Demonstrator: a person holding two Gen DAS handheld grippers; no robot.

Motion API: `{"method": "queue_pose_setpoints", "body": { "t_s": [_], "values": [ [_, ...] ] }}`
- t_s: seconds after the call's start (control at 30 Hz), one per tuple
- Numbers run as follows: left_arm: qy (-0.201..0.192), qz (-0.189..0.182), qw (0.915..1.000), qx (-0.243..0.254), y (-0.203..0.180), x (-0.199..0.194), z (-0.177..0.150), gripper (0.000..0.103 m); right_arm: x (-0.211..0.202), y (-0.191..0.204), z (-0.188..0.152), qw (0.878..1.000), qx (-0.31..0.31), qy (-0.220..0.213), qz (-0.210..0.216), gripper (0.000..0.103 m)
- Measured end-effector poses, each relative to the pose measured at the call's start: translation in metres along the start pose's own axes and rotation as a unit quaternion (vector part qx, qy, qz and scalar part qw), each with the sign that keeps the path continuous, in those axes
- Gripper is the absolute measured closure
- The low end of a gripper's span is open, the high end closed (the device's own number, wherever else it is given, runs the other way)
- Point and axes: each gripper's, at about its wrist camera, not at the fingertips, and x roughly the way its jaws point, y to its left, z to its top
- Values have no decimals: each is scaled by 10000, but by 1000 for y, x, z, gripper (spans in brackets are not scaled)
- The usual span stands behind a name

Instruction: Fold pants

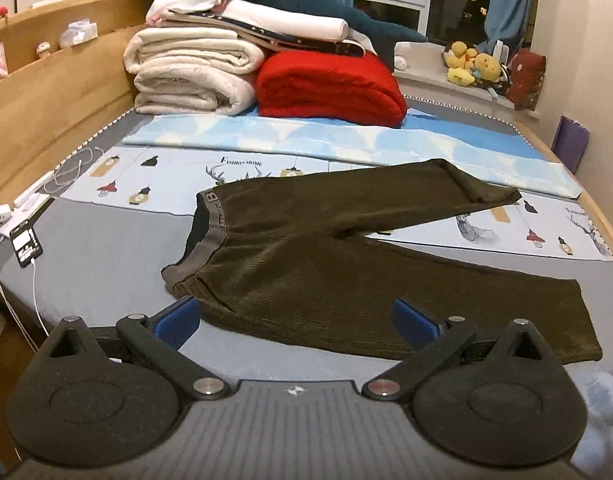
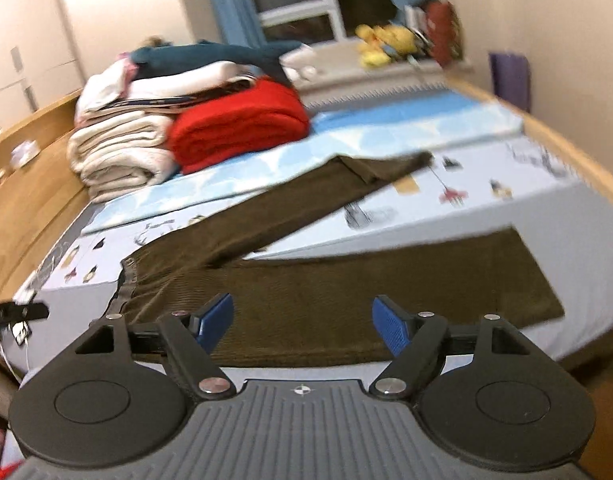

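Dark olive corduroy pants (image 1: 346,264) lie flat on the bed, waistband (image 1: 210,224) at the left, the two legs spread apart toward the right. My left gripper (image 1: 296,316) is open and empty, hovering just in front of the near edge of the pants by the waist. In the right wrist view the pants (image 2: 346,288) lie the same way; my right gripper (image 2: 302,320) is open and empty above the near leg. That view is blurred.
A stack of folded white and red blankets (image 1: 266,68) stands at the back of the bed. A light blue cloth (image 1: 346,140) lies behind the pants. Cables and chargers (image 1: 26,236) lie at the left edge. A wooden bed frame (image 1: 46,120) surrounds the mattress.
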Motion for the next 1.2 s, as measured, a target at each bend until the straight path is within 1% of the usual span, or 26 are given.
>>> {"method": "queue_pose_setpoints", "body": {
  "t_s": [0.1, 0.2, 0.4, 0.57, 0.67, 0.83, 1.0, 1.1, 1.2],
  "values": [
    [-58, 61, 10000, -2, 1, -10, 7, 0, -7, 11, 2, 9997, -99, -209, 18, 24],
    [-70, 95, 9999, 102, 0, -11, 13, 0, -8, 12, 3, 9996, -102, -269, 75, 24],
    [36, 60, 9998, 197, 3, 2, 29, 0, -2, 13, 3, 9998, -33, -196, -1, 23],
    [74, 69, 9996, 266, 10, 25, 45, 0, 19, 18, 12, 9999, -91, -72, -118, 23],
    [205, 91, 9994, 248, 14, 47, 57, 0, 36, 18, 17, 9997, -118, 68, -206, 23],
    [497, 189, 9982, 275, 21, 94, 88, 0, 68, 14, 32, 9987, -122, 314, -374, 23],
    [612, 354, 9967, 408, 32, 149, 116, 0, 101, 11, 53, 9981, -102, 400, -460, 23],
    [635, 449, 9947, 669, 40, 190, 134, 0, 125, 9, 65, 9975, -127, 494, -479, 24],
    [764, 522, 9910, 972, 49, 239, 155, 0, 156, 4, 83, 9965, -183, 583, -579, 24]
  ]
}}
